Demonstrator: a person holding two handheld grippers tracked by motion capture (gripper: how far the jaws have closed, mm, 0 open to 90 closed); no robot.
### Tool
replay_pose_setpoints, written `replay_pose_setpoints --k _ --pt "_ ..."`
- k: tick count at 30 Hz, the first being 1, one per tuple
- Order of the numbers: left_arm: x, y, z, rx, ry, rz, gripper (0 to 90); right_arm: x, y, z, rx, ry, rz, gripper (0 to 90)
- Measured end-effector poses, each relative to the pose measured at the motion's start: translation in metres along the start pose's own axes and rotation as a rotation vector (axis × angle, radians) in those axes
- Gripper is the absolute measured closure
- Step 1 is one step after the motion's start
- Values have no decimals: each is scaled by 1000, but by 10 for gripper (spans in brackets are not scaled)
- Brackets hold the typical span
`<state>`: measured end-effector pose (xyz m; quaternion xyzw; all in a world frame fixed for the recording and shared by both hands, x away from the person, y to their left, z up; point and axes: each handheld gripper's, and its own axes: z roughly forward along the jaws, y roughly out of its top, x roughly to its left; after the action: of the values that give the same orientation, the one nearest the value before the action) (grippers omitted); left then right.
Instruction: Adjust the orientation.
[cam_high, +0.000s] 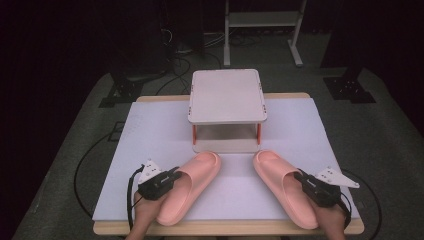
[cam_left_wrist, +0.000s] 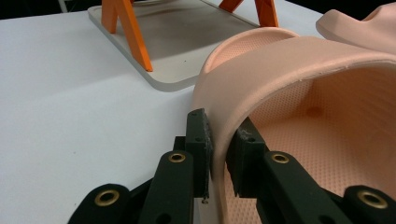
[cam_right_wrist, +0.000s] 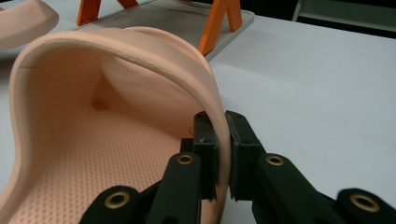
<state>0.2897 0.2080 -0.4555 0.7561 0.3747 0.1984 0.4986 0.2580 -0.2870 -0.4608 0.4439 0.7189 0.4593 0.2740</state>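
Dark room, cables on the floor; white mat (cam_high: 150, 130) covers a wooden table, with a small two-tier rack (cam_high: 227, 107) at the far middle. Two pink slippers lie on the mat just in front of the rack, toes angled in toward it. Left gripper (cam_left_wrist: 218, 154) is clamped on the outer edge of the left slipper's (cam_high: 187, 185) strap: one pad outside, one inside, wall pinched between. Right gripper (cam_right_wrist: 223, 154) is clamped the same way on the right slipper's (cam_high: 285, 187) strap edge. Both soles rest on the mat, not lifted. Judging by the layout, the grasp step is done on both sides; the lift and placing onto the rack are left. Both rack shelves look empty. Rack sits just beyond the toes.
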Motion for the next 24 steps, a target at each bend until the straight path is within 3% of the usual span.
replay_pose_setpoints --k 11,24 --pt "3 4 -3 6 -18 6 801 1 6 0 4 54 15 833" --pt "6 31 -15 -22 -38 26 800 9 33 -3 -6 126 -17 832"
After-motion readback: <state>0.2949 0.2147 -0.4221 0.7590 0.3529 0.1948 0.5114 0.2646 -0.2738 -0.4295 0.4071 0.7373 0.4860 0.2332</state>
